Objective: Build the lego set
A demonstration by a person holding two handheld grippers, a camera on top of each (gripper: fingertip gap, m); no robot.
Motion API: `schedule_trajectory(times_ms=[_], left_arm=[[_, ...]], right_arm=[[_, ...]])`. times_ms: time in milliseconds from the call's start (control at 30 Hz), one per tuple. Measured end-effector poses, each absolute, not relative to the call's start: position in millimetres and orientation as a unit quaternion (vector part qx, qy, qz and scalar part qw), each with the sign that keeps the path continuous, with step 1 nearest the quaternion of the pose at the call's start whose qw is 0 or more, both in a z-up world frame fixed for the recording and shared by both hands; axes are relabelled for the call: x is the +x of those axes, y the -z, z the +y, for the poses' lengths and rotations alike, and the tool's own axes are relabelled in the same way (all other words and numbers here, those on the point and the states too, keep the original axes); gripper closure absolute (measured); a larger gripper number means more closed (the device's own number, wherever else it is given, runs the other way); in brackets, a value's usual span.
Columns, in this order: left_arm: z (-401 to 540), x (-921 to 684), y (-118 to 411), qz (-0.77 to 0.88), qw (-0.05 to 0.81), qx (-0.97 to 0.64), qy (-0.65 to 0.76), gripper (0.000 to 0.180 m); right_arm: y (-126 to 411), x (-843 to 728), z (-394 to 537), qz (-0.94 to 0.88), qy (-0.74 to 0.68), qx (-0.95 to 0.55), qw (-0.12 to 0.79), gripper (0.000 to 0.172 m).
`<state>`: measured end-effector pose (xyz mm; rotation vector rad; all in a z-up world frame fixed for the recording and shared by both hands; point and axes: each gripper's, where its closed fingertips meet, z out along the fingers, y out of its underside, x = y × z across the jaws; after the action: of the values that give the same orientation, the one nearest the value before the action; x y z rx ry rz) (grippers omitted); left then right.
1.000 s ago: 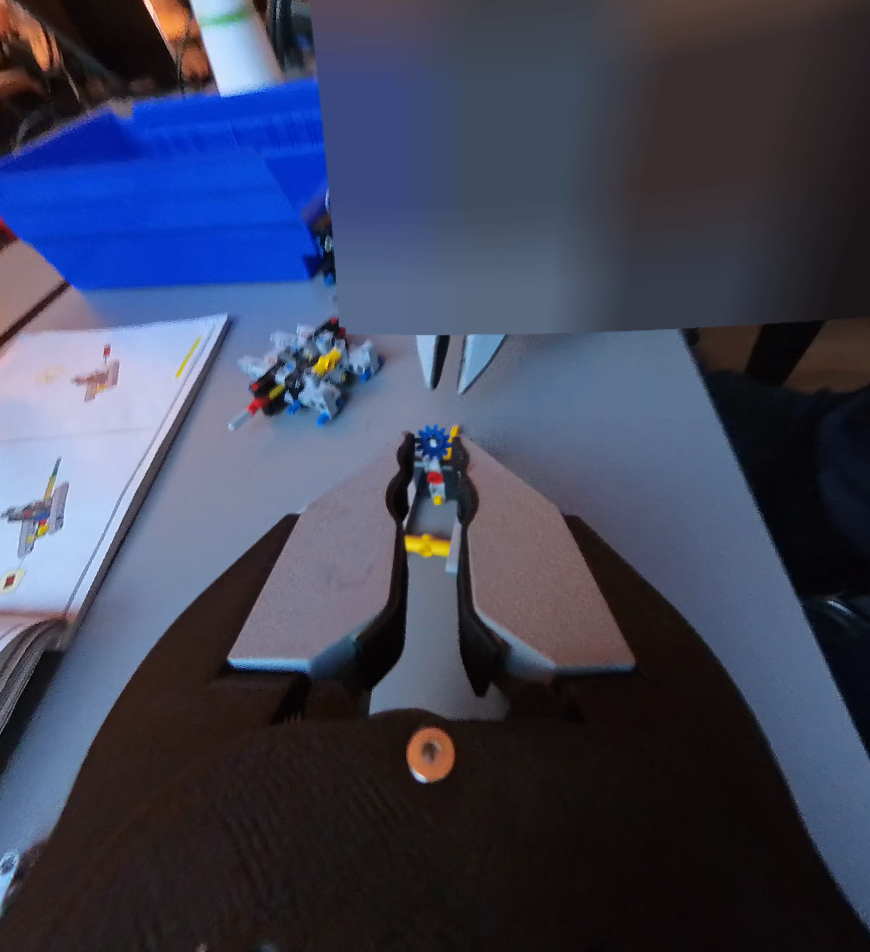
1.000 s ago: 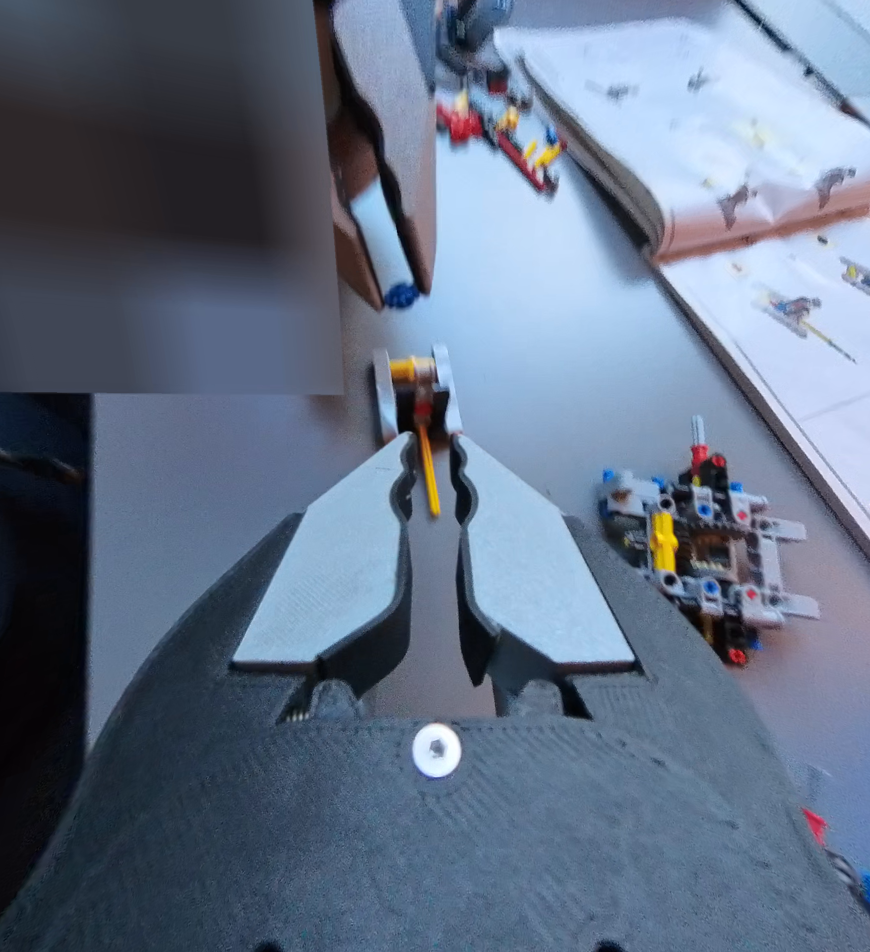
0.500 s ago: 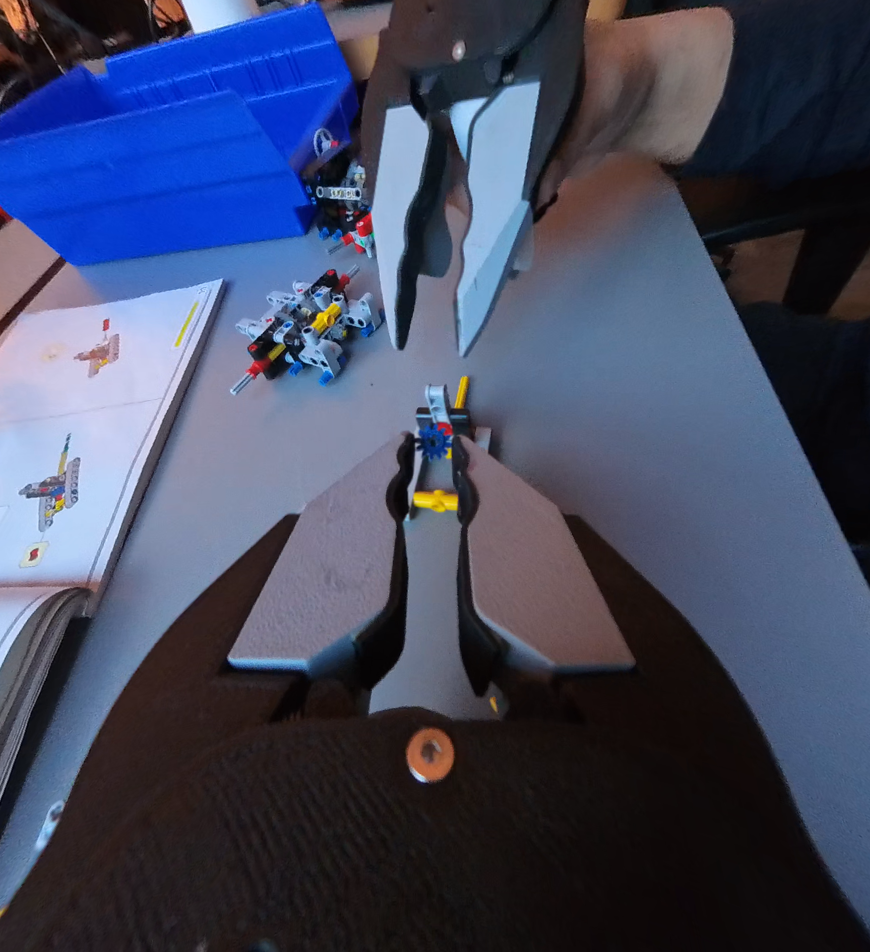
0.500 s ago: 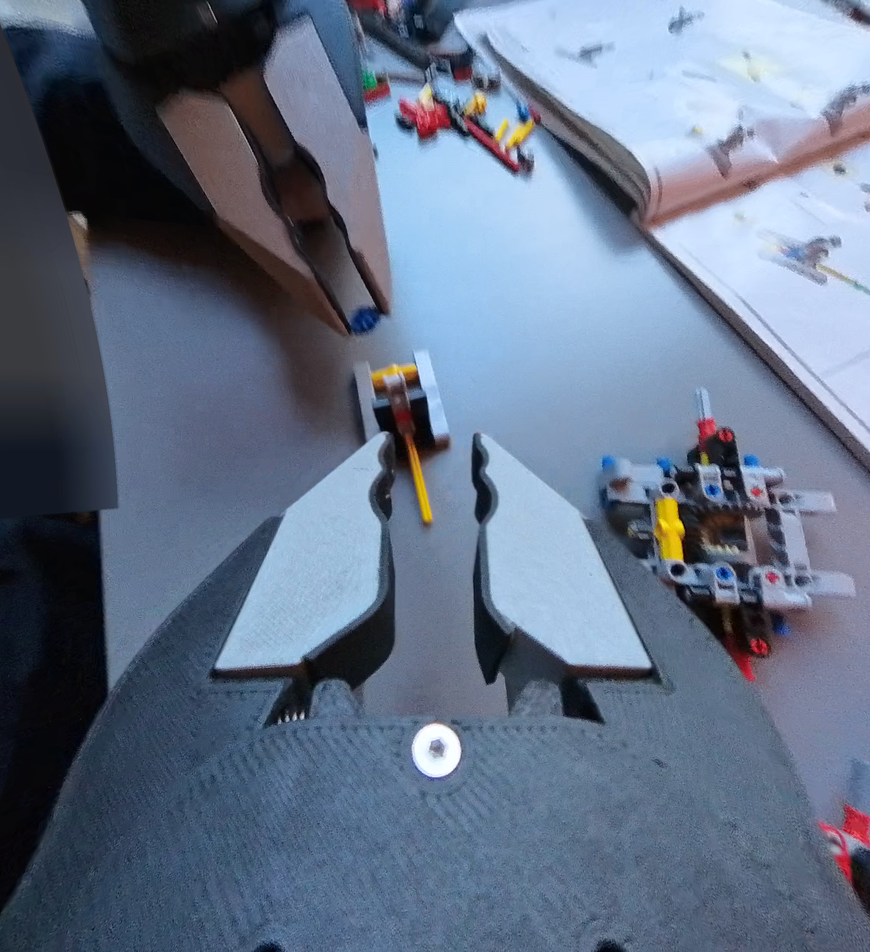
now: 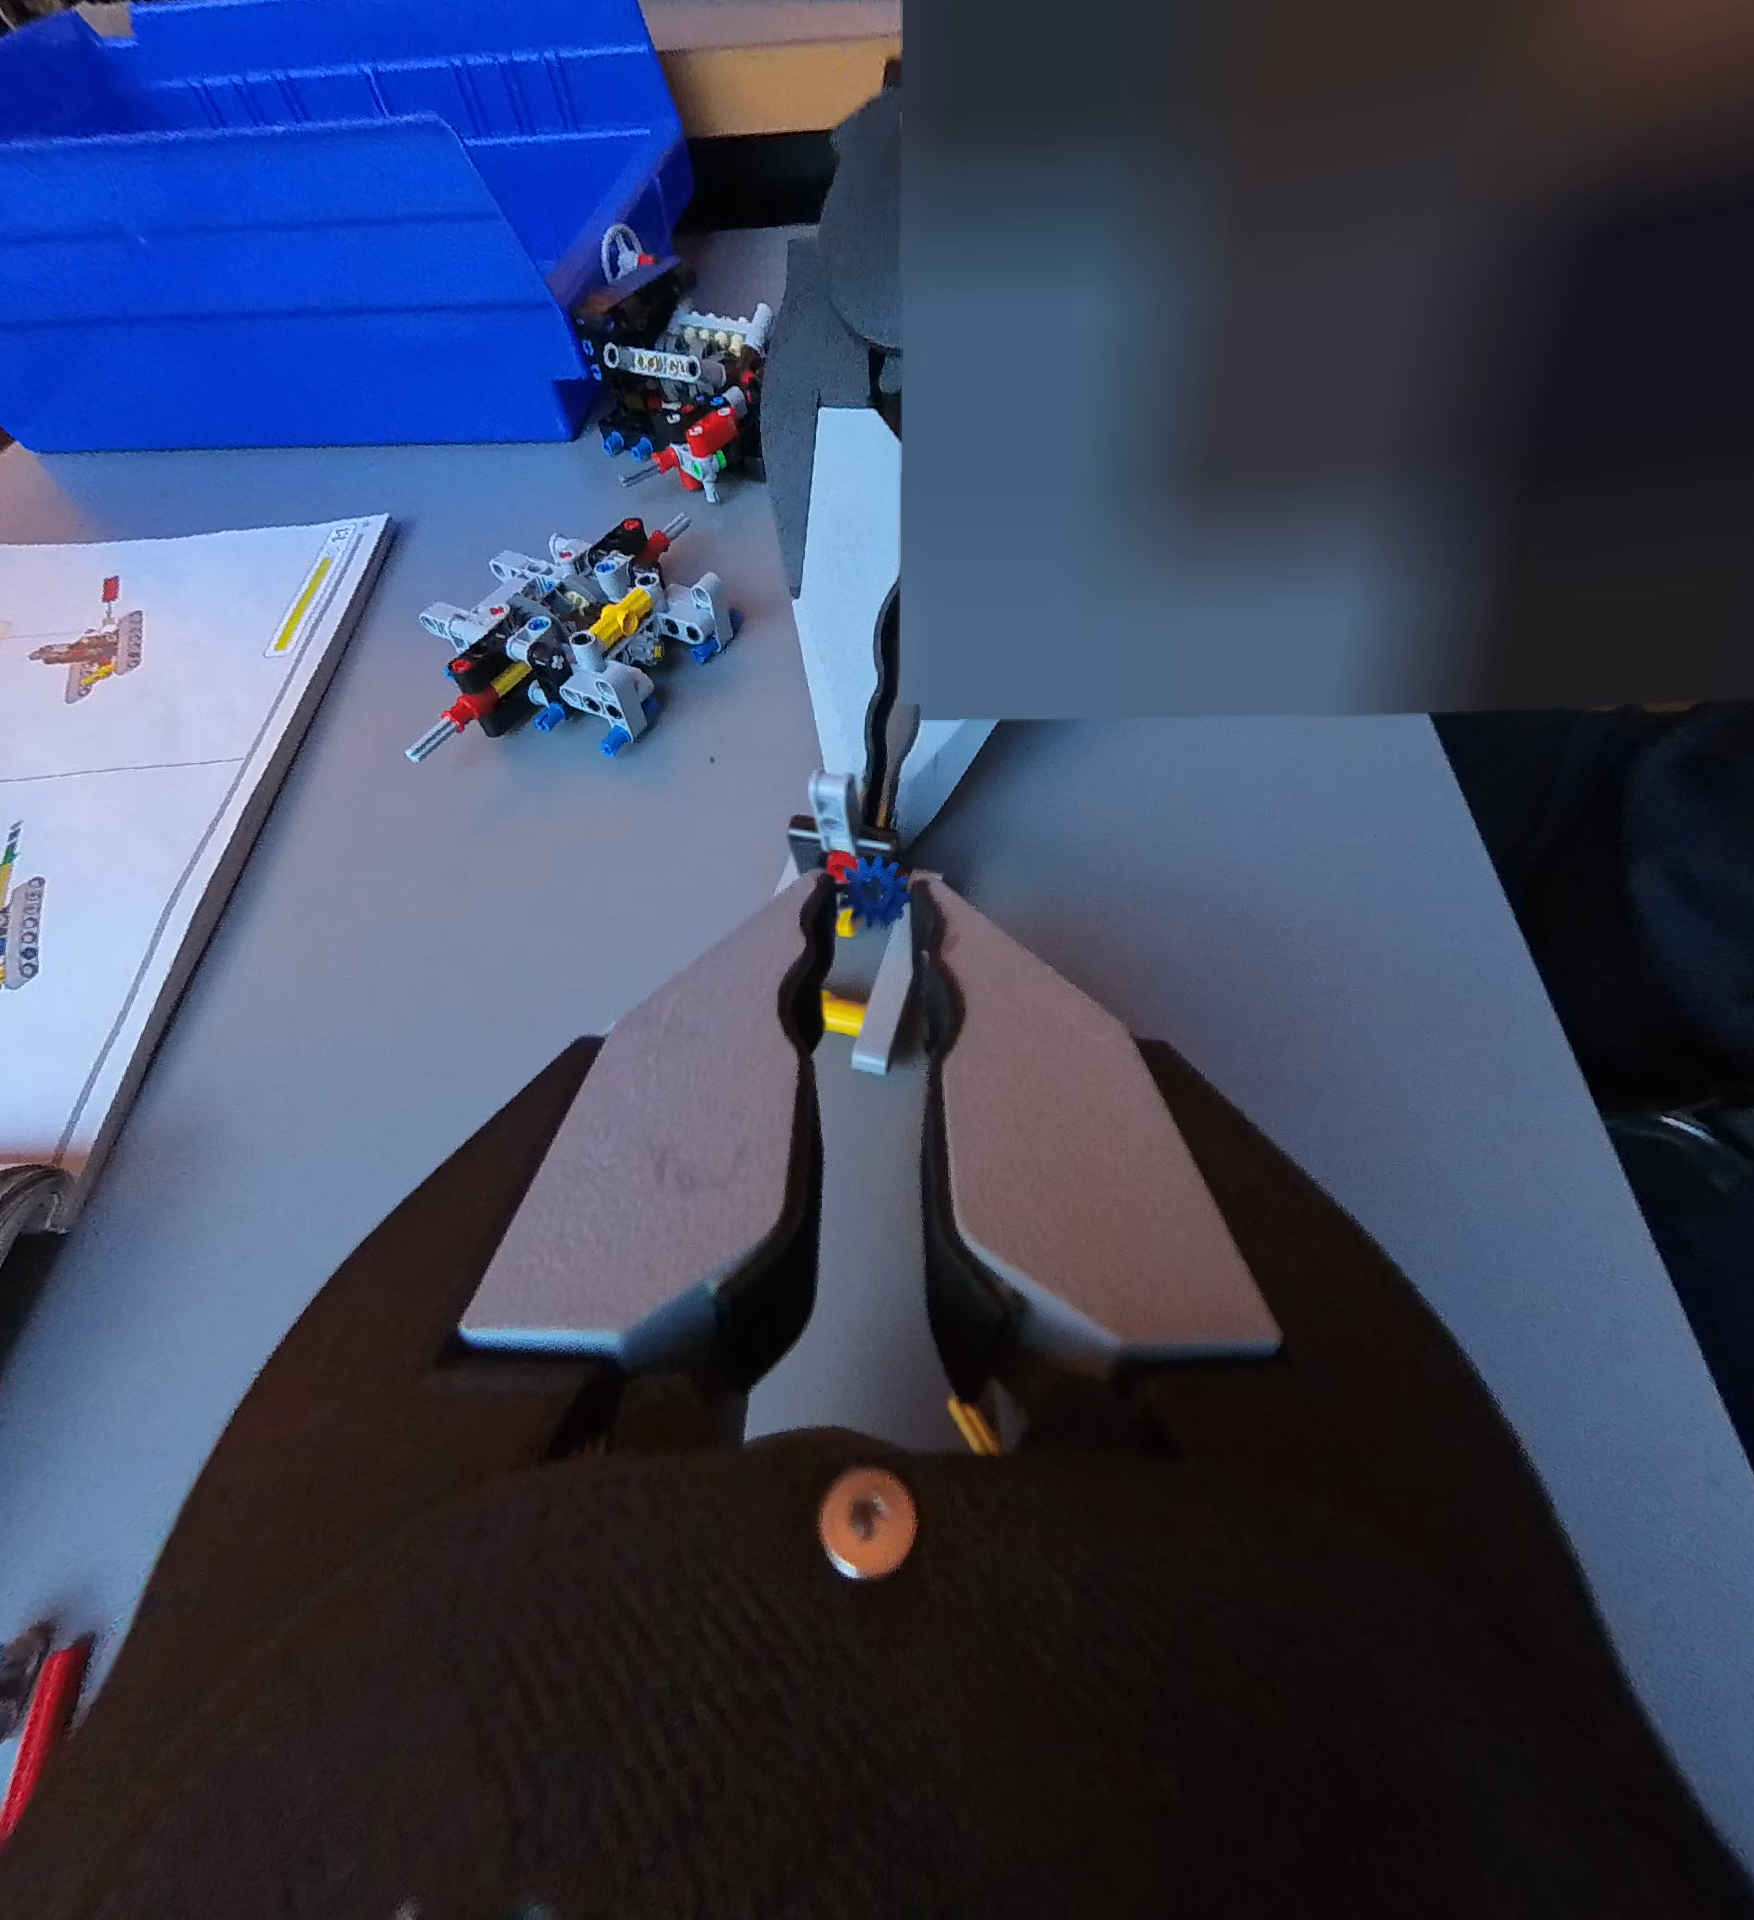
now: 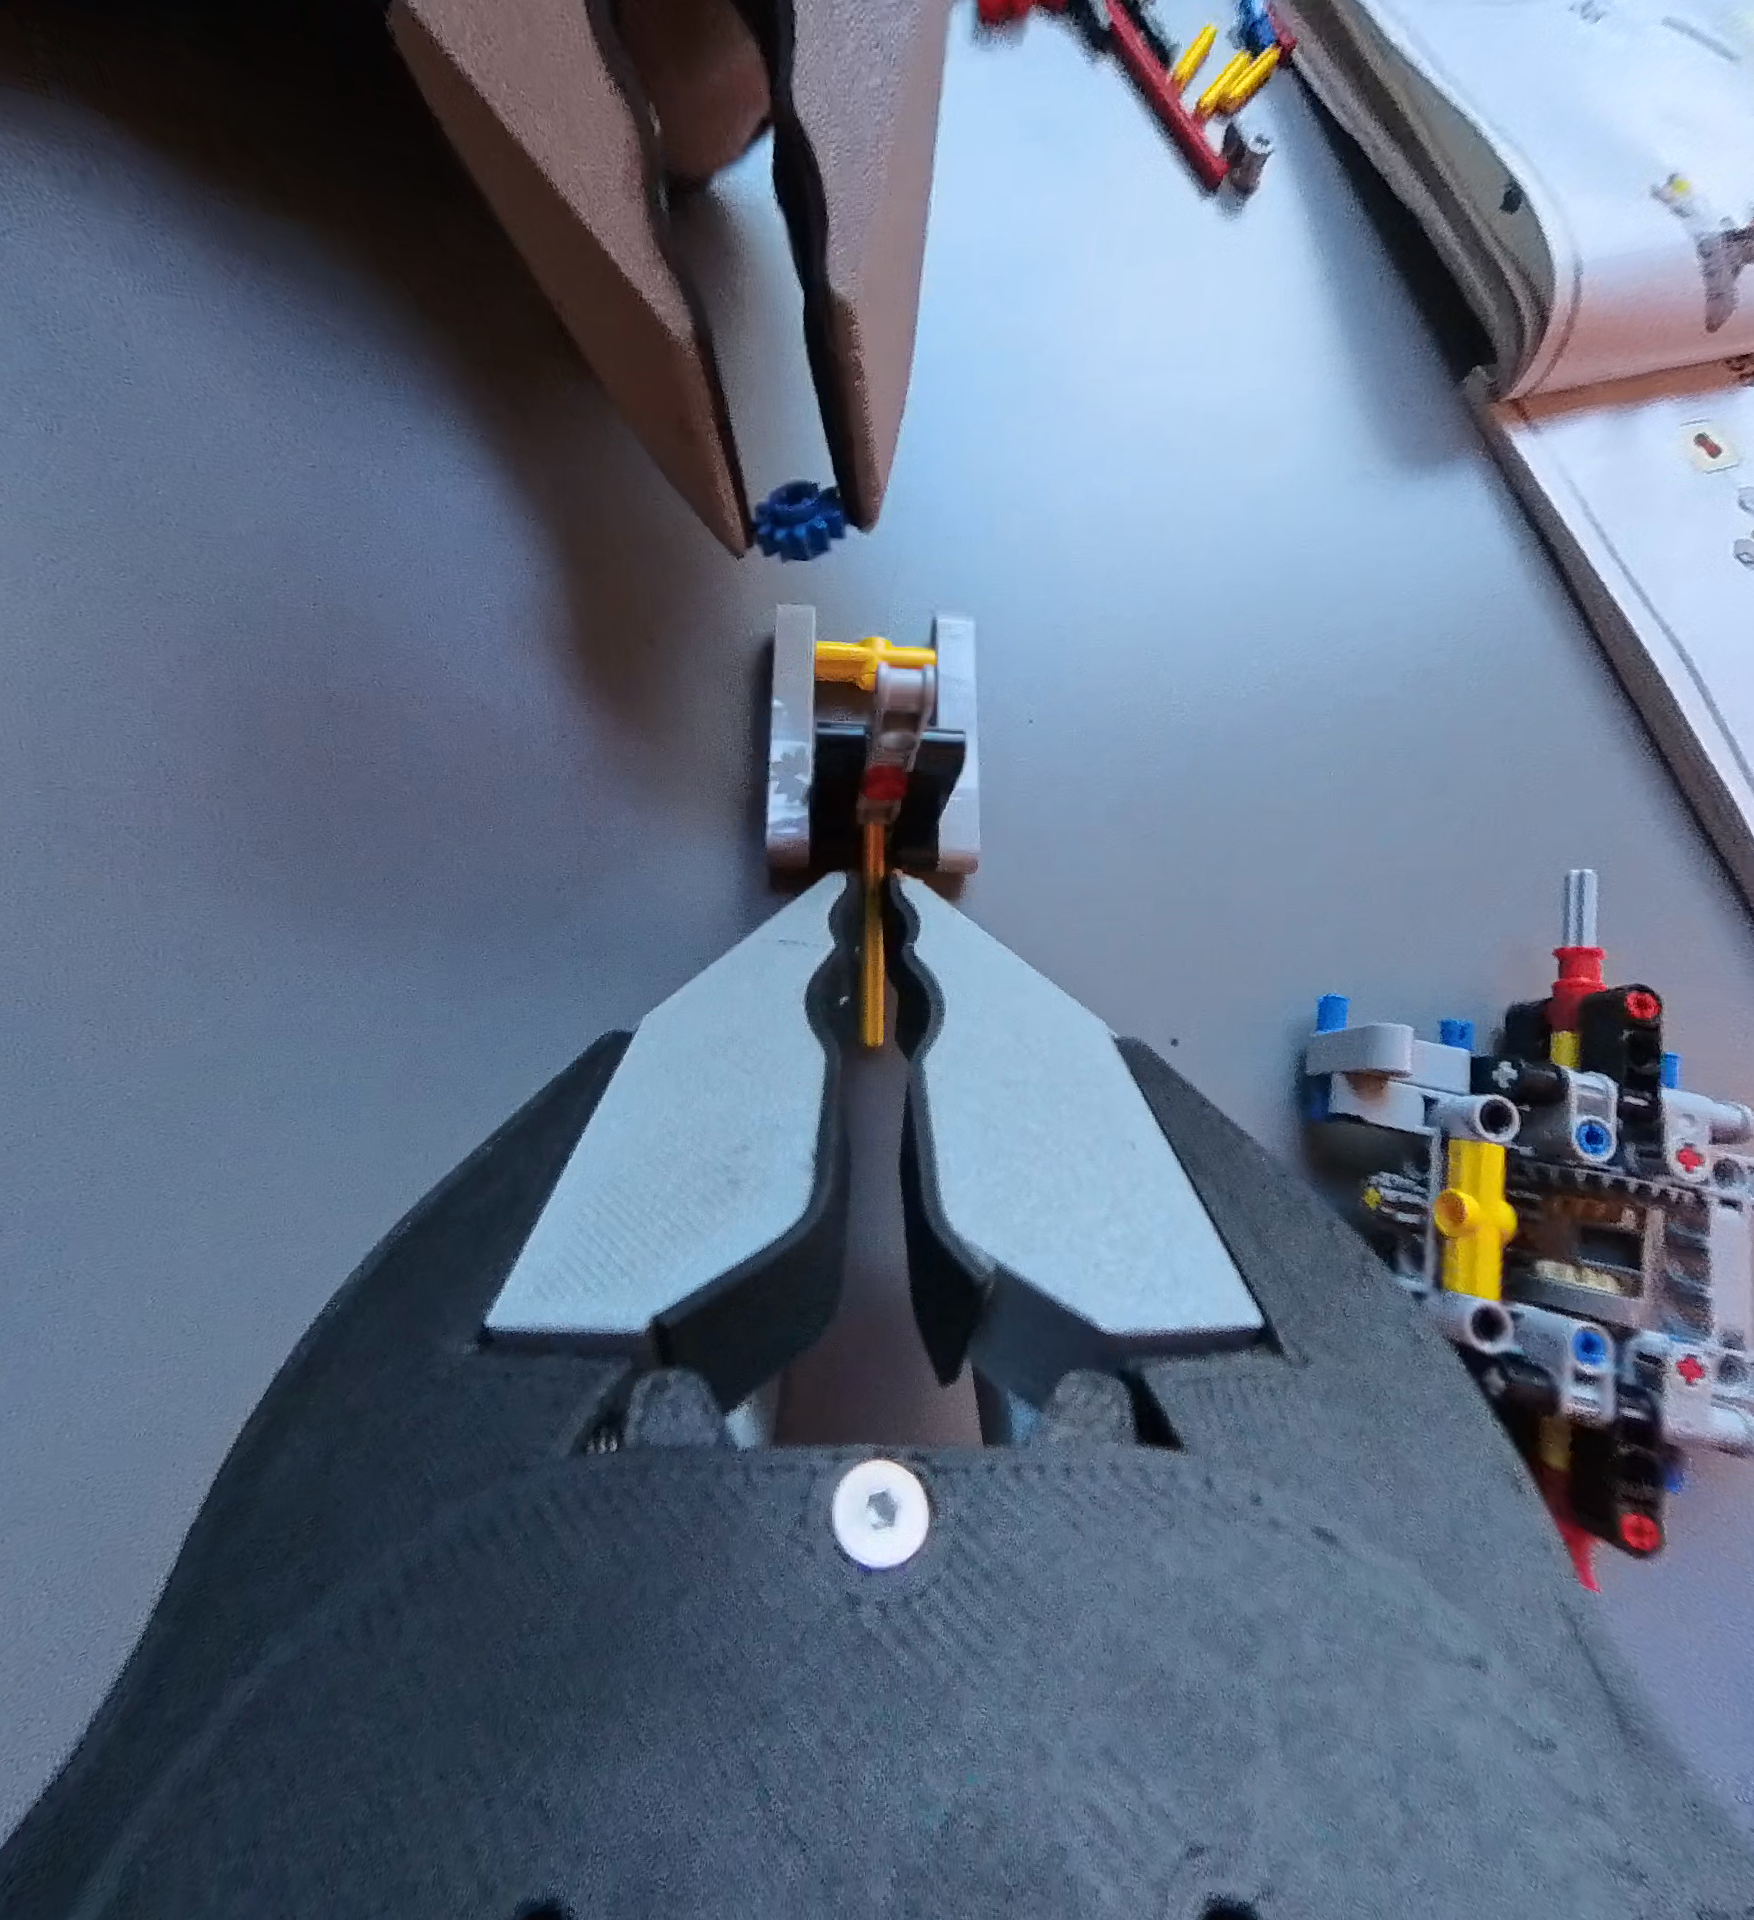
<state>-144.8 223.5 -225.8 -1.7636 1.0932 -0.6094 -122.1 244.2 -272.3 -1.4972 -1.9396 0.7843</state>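
Now the left gripper holds a small blue gear between its fingertips, with both tips pressed on it, just above the grey table. Opposite to it, the right gripper is closed on a thin yellow rod that sticks out of a small grey and black block piece standing on the table between the two grippers. To the side lie a larger half-built block model, an open instruction booklet and a blue plastic bin.
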Motion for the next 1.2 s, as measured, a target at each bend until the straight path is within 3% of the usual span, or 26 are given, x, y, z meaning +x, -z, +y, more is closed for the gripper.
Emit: schedule_trajectory(times_ms=[567, 900, 1200], left_arm=[[231, -141, 186, 0.322, 0.495, -0.688, 0.422, 0.170], [233, -144, 168, 0.243, 0.500, -0.656, 0.511, 0.169], [245, -156, 149, 0.100, 0.459, -0.591, 0.655, 0.169]], right_arm=[[200, -129, 234, -0.654, -0.407, -0.495, 0.402, 0.172], [185, -130, 238, -0.624, -0.415, -0.495, 0.440, 0.172], [165, -134, 245, -0.598, -0.339, -0.484, 0.542, 0.172]])
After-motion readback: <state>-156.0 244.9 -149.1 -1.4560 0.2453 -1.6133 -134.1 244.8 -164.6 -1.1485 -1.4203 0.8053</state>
